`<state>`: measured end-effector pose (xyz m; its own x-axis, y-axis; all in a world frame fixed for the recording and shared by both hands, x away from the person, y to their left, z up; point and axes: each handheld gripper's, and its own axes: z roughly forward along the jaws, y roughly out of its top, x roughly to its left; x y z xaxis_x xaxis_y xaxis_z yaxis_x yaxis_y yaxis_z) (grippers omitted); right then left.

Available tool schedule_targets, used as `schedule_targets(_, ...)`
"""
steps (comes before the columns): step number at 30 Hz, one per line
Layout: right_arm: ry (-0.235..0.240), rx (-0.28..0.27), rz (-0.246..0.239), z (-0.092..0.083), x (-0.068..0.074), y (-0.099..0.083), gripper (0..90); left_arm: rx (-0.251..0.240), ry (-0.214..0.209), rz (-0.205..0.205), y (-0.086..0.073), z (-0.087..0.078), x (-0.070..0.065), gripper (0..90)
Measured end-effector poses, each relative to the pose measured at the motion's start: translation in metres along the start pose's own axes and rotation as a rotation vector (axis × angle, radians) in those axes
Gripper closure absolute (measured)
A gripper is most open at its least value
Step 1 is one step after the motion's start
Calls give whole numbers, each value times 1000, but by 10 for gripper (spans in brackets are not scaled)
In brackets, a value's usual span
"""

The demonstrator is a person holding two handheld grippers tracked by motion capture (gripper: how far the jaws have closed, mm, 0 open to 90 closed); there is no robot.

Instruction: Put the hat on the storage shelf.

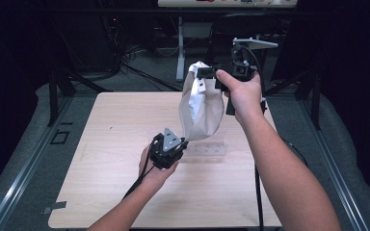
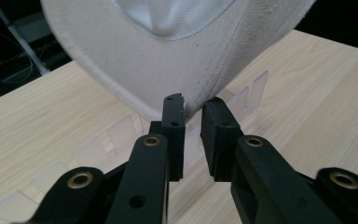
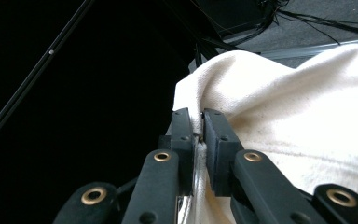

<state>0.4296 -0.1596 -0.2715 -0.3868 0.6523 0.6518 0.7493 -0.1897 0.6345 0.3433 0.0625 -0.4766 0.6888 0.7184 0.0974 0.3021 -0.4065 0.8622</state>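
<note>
A cream-white cloth baseball cap (image 1: 201, 103) hangs in the air above the far half of a pale wooden table (image 1: 101, 144), held up between a person's two hand-held tongs. The right gripper (image 1: 207, 73), raised highest, has its black jaws pressed together on a fold of the fabric at the cap's top edge and carries its weight. The left gripper (image 2: 192, 116), lower down and nearer the person, has its jaws parted by a narrow gap, with the stitched edge of the cap's curved brim sitting between the tips; whether they already grip it cannot be told. The cap looks light and soft: its crown sags and creases under its own weight, while the brim appears stiffer and should keep its curve, making that rim or a seam the surest place to take hold. A clear plastic slotted rack (image 1: 203, 150) rests on the table just below the hanging cap.
</note>
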Motion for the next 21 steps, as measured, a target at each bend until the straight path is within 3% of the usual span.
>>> schedule_targets(3, 2, -3, 0, -1, 0, 1, 832, -7, -17, -16, 1, -2, 6, 819)
schedule_targets(4, 0, -6, 0, -1, 1, 1, 833, -9, -47, -35, 1, -3, 10, 822)
schedule_targets(11, -6, -4, 0, 2, 1, 1, 833, -18, -94, -80, 1, -2, 17, 831)
schedule_targets(16, -10, 3, 2, 5, -1, 0, 833, -7, -101, -76, -2, -1, 16, 836)
schedule_targets(21, -22, 30, 5, 13, -7, -6, 833, 10, -110, -74, -15, 1, 10, 839)
